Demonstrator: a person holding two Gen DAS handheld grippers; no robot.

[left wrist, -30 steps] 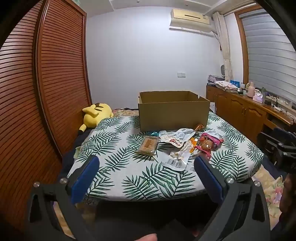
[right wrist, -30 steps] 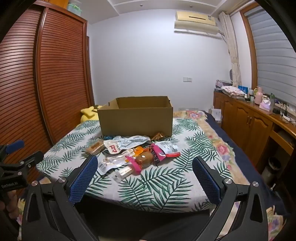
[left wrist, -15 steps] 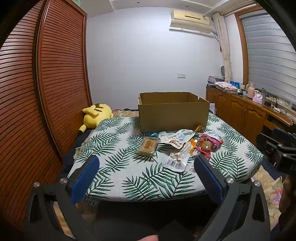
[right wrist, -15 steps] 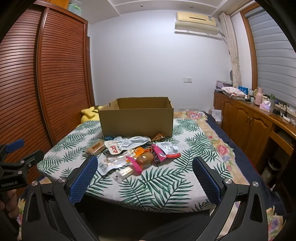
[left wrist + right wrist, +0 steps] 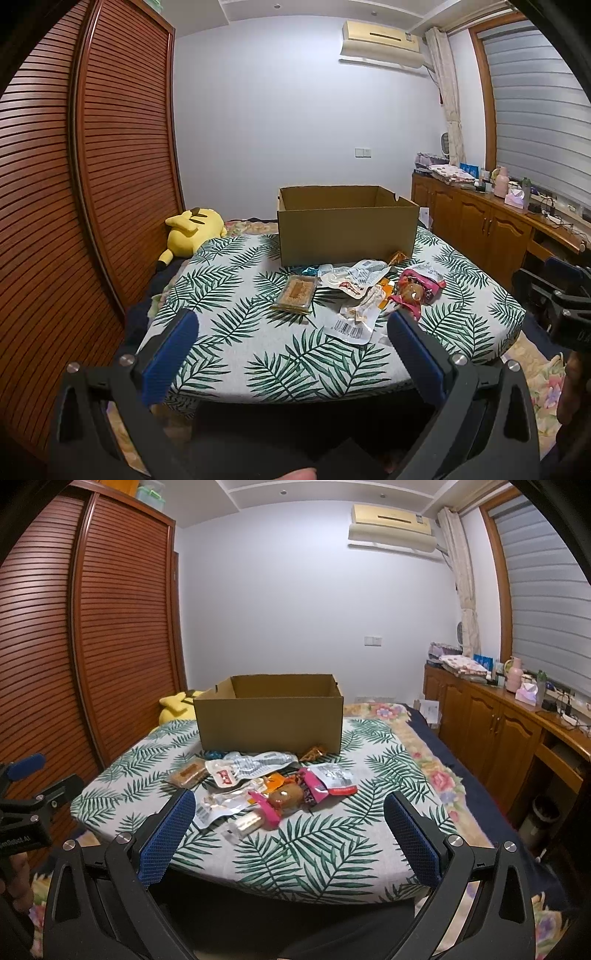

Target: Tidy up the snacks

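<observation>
— Snacks (image 5: pixel 266 782) first: where are they?
— Heaped mid-way across the leaf-print desk (image 5: pixel 229 321), just near of the cardboard box (image 5: pixel 347 229), which stands open at the far side.
— Anything beside it?
— A yellow plush toy (image 5: pixel 192 232) lies off the desk's far left, by the slatted wardrobe (image 5: pixel 110 166).
— And the packets themselves?
— A white barcode pouch (image 5: pixel 356 321) nearest, a brown biscuit pack (image 5: pixel 297 293) to the left, a pink wrapper (image 5: pixel 419 290) to the right.
— The tongs?
— Left tongs (image 5: pixel 291 336) and right tongs (image 5: pixel 288 819) both hang spread wide, empty, short of the desk's near edge.
</observation>
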